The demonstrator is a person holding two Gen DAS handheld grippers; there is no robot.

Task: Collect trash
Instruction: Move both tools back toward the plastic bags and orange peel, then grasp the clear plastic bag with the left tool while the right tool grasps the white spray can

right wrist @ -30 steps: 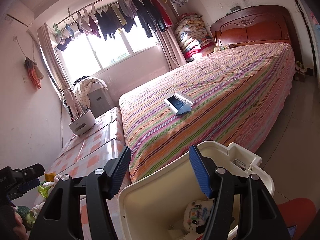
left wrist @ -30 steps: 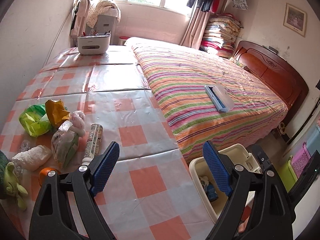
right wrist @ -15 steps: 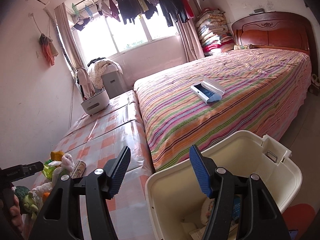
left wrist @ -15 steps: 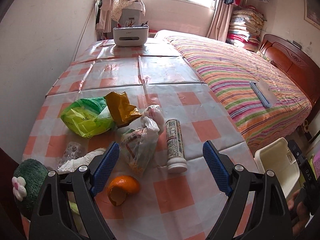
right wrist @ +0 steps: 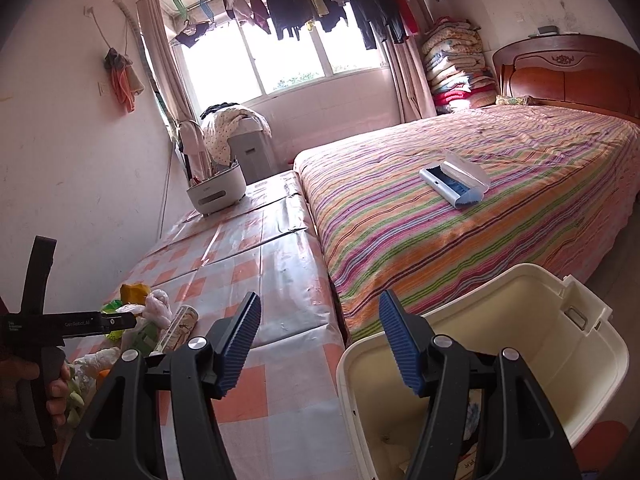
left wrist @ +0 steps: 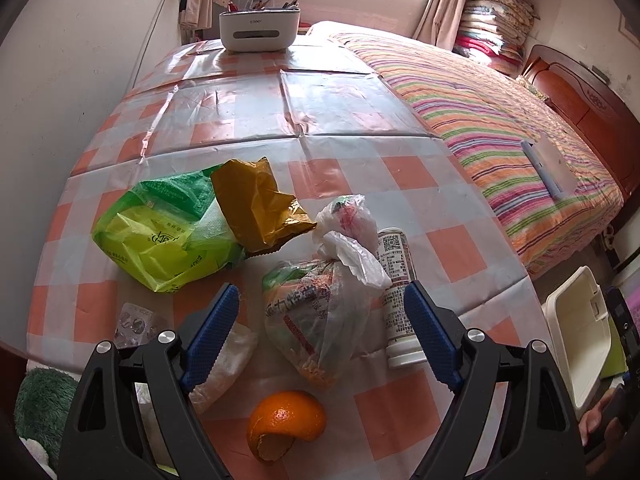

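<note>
Bedroom, checkered worktop (left wrist: pixel 328 92) beside the bed (right wrist: pixel 480 200): left gripper (left wrist: pixel 320 328) jaws apart, straddling the knotted plastic bag (left wrist: pixel 320 312) amid trash, right gripper (right wrist: pixel 320 344) jaws apart, empty, near the cream bin (right wrist: pixel 560 344), probably for drops.

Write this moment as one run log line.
left gripper: open, over plastic bag | right gripper: open, empty, by bin | trash on table
</note>
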